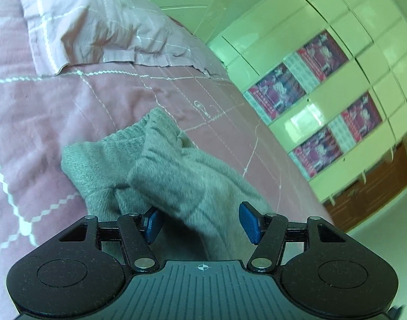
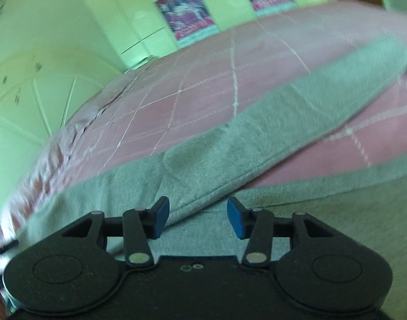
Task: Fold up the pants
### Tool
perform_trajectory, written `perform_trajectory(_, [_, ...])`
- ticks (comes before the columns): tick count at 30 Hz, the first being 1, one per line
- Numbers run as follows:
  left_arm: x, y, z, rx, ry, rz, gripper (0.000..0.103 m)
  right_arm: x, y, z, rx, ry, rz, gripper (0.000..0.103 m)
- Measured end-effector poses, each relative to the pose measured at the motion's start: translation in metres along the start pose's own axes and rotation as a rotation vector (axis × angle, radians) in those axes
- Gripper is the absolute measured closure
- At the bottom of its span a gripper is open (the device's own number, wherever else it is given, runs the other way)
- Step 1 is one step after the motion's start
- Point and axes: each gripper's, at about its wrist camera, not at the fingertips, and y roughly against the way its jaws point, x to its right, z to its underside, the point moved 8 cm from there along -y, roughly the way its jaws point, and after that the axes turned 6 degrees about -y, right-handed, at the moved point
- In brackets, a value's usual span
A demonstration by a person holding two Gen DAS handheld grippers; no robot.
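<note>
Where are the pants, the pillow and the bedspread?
pants (image 1: 176, 165): left wrist view, bunched grey fabric mid-frame.
pillow (image 1: 91, 26): left wrist view, wrinkled pink case, centre.
bedspread (image 2: 203, 85): right wrist view, bare pink checked area above pants.

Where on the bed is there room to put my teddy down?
In the left view, the pink quilt lies bare between the pillow and the grey pants, and also past the pants toward the cupboard. In the right view, the quilt beyond the pants leg is free. Near both grippers it is crowded with pants.
</note>
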Motion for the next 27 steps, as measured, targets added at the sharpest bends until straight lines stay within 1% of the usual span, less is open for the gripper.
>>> perform_trajectory(3, [-0.006,-0.013,-0.008,-0.006,0.071,0.031,0.043,0.024,-0.02,-0.013,-0.023,-0.229,-0.044,0.065])
perform_trajectory(4, [-0.006,-0.018,-0.01,-0.013,0.086,0.049,0.044,0.03,-0.025,-0.018,-0.034,-0.297,-0.067,0.067])
perform_trajectory(5, [-0.007,-0.023,-0.014,-0.027,0.1,0.07,0.063,0.035,-0.029,-0.02,-0.047,-0.35,-0.078,0.082])
perform_trajectory(6, [-0.008,-0.03,-0.017,-0.046,0.108,0.074,0.075,0.041,-0.033,-0.023,-0.06,-0.398,-0.074,0.1])
perform_trajectory(7, [-0.008,-0.036,-0.021,-0.062,0.121,0.1,0.077,0.043,-0.034,-0.026,-0.062,-0.416,-0.084,0.103])
perform_trajectory(8, [-0.005,-0.041,-0.029,-0.066,0.123,0.135,0.079,0.039,-0.031,-0.03,-0.051,-0.386,-0.105,0.103])
perform_trajectory(10, [0.01,-0.046,-0.055,-0.057,0.082,0.222,0.081,0.009,-0.005,-0.042,0.018,-0.215,-0.148,0.103])
perform_trajectory(12, [0.034,-0.036,-0.087,-0.011,0.029,0.34,0.081,-0.026,0.04,-0.048,0.105,-0.06,-0.218,0.103])
perform_trajectory(13, [0.045,-0.028,-0.1,0.008,-0.012,0.395,0.081,-0.038,0.066,-0.046,0.142,-0.004,-0.259,0.103])
perform_trajectory(14, [0.047,-0.02,-0.11,0.01,-0.048,0.429,0.081,-0.045,0.088,-0.039,0.163,0.037,-0.293,0.103])
perform_trajectory(15, [0.042,-0.017,-0.111,-0.01,-0.063,0.416,0.081,-0.047,0.103,-0.025,0.165,0.072,-0.308,0.103])
perform_trajectory(16, [0.031,-0.018,-0.104,-0.054,-0.078,0.372,0.081,-0.044,0.11,-0.01,0.154,0.099,-0.293,0.103])
perform_trajectory(17, [0.012,-0.024,-0.089,-0.121,-0.099,0.298,0.081,-0.034,0.109,0.014,0.121,0.131,-0.248,0.103])
perform_trajectory(18, [-0.011,-0.032,-0.071,-0.196,-0.107,0.214,0.081,-0.019,0.096,0.04,0.053,0.148,-0.195,0.103])
perform_trajectory(19, [-0.03,-0.039,-0.053,-0.255,-0.112,0.144,0.08,-0.002,0.075,0.065,-0.04,0.134,-0.118,0.103])
perform_trajectory(20, [-0.045,-0.045,-0.038,-0.289,-0.109,0.131,0.081,0.014,0.061,0.084,-0.107,0.111,-0.052,0.103])
perform_trajectory(21, [-0.049,-0.043,-0.034,-0.269,-0.093,0.153,0.081,0.018,0.056,0.094,-0.114,0.09,-0.05,0.103])
perform_trajectory(23, [-0.047,-0.041,-0.035,-0.241,-0.067,0.163,0.081,0.016,0.059,0.097,-0.089,0.088,-0.062,0.103])
perform_trajectory(27, [-0.035,-0.047,-0.041,-0.245,-0.092,0.151,0.08,0.006,0.063,0.088,-0.085,0.114,-0.069,0.103])
